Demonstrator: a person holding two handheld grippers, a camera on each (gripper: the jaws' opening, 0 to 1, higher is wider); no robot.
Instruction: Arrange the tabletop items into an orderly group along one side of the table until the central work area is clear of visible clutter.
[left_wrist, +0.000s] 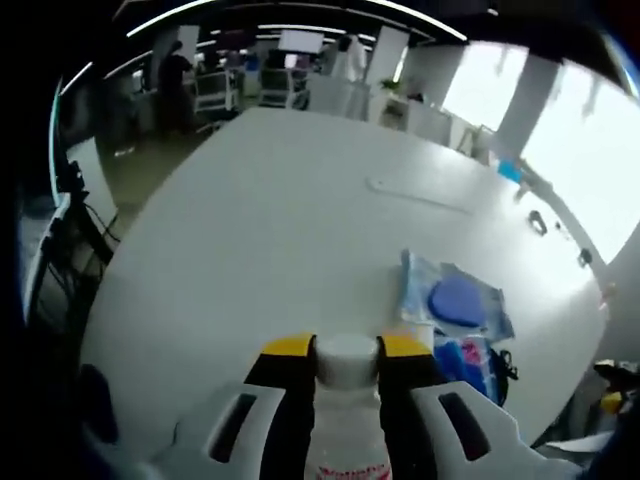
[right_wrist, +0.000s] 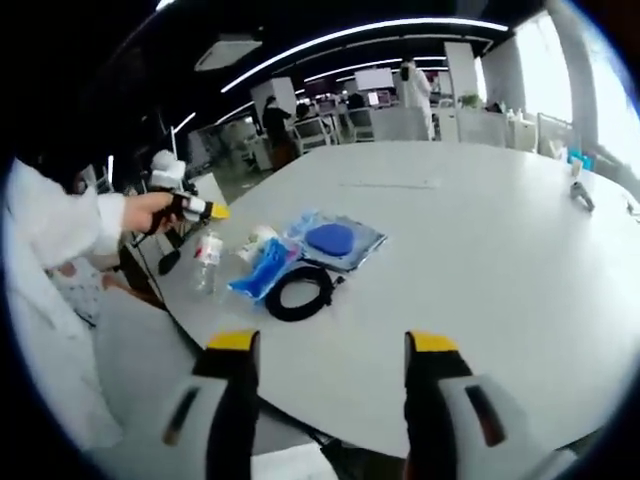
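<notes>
My left gripper (left_wrist: 347, 347) is shut on the white-capped neck of a clear plastic bottle (left_wrist: 346, 430) with a red label. The right gripper view has that bottle (right_wrist: 207, 264) at the table's near-left edge, under the left gripper (right_wrist: 205, 210) in a person's hand. Beside it lie a clear packet with a round blue pad (left_wrist: 457, 300) (right_wrist: 335, 240), a second blue packet (left_wrist: 463, 355) (right_wrist: 262, 268) and a coiled black cable (right_wrist: 300, 290) (left_wrist: 505, 365). My right gripper (right_wrist: 335, 345) is open and holds nothing, above the white table (right_wrist: 480, 260), short of the cable.
A small white item (right_wrist: 260, 240) sits between bottle and packets. Small dark objects (left_wrist: 537, 222) (right_wrist: 577, 192) lie near the far edge, and a flat pale strip (left_wrist: 415, 193) lies mid-table. A white sleeve (right_wrist: 60, 225) is at the left. Desks and people stand beyond.
</notes>
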